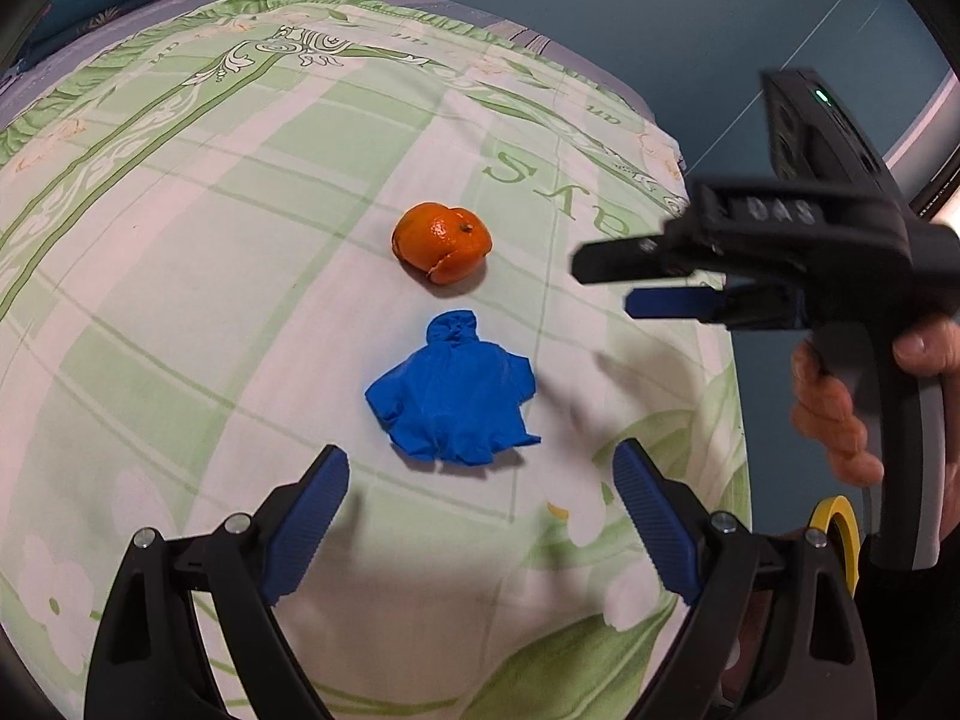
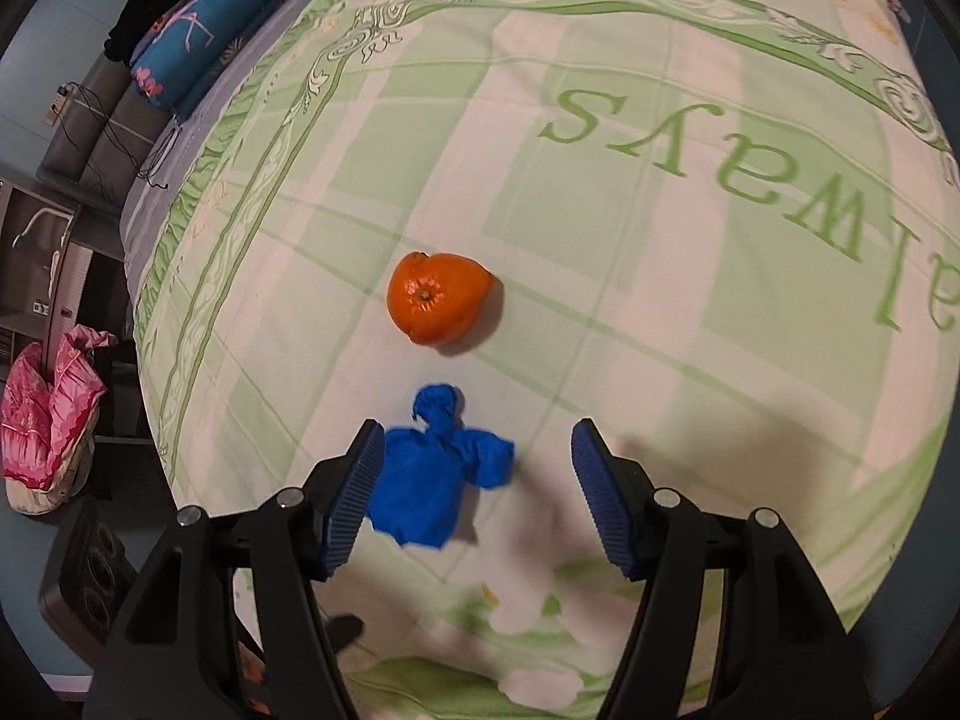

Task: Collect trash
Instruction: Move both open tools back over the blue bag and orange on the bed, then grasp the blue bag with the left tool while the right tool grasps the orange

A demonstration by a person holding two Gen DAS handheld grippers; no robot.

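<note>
A crumpled blue glove (image 1: 453, 396) lies on the green and white bedsheet (image 1: 180, 240), with an orange mandarin peel (image 1: 443, 242) just beyond it. My left gripper (image 1: 480, 510) is open and empty, just short of the glove. My right gripper (image 2: 477, 483) is open and empty, low over the sheet; the glove (image 2: 429, 480) lies by its left finger (image 2: 354, 498), and the peel (image 2: 435, 305) is farther ahead. The right gripper also shows in the left wrist view (image 1: 606, 285), hovering to the right of the peel.
Folded floral bedding (image 2: 198, 30) lies at the far end of the bed. A pink bag (image 2: 48, 420) and a black speaker (image 2: 84, 570) sit on the floor beside the bed. A yellow tape roll (image 1: 840, 534) is at the bed's near right.
</note>
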